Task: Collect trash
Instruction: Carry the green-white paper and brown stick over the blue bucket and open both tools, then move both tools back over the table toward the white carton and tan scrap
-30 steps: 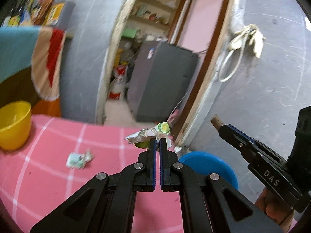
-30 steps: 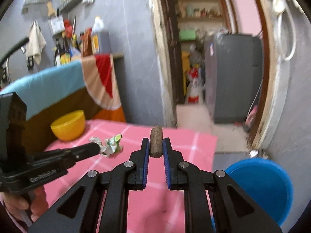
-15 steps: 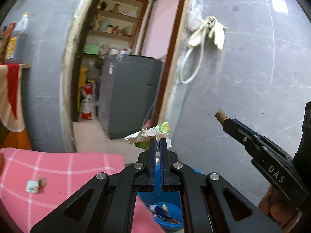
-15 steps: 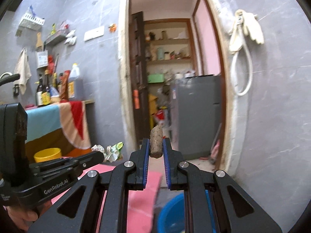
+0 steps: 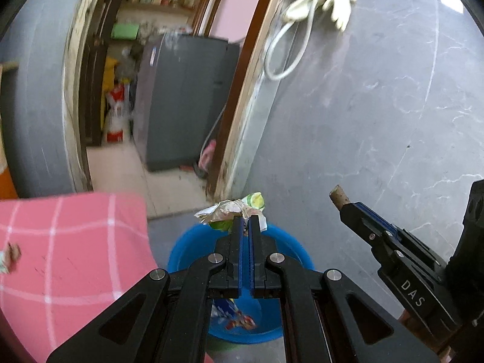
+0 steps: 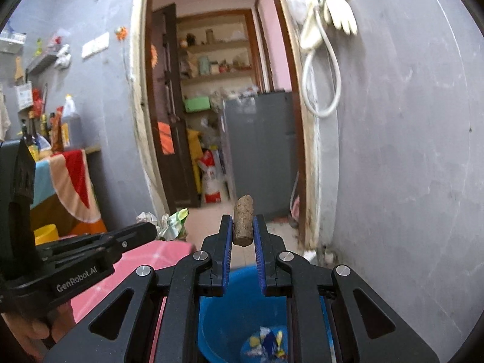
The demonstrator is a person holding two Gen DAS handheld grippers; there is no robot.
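Observation:
My left gripper (image 5: pixel 245 220) is shut on a crumpled white and green wrapper (image 5: pixel 233 210) and holds it above the blue bucket (image 5: pixel 184 248). The wrapper also shows in the right wrist view (image 6: pixel 171 222). My right gripper (image 6: pixel 243 227) is shut on a brown cork (image 6: pixel 243 224), upright between the pads, above the same blue bucket (image 6: pixel 224 317). The cork also shows in the left wrist view (image 5: pixel 338 195). Coloured wrappers lie at the bucket's bottom (image 6: pixel 266 345).
A table with a pink checked cloth (image 5: pixel 69 257) stands left of the bucket, with small scraps (image 5: pixel 9 255) at its left edge. A grey wall (image 5: pixel 363 121) is to the right. An open doorway (image 6: pixel 217 121) with a grey fridge lies ahead.
Both grippers have swung right, away from the pink table, to above the blue bucket. Each keeps its hold: wrapper in the left, cork in the right.

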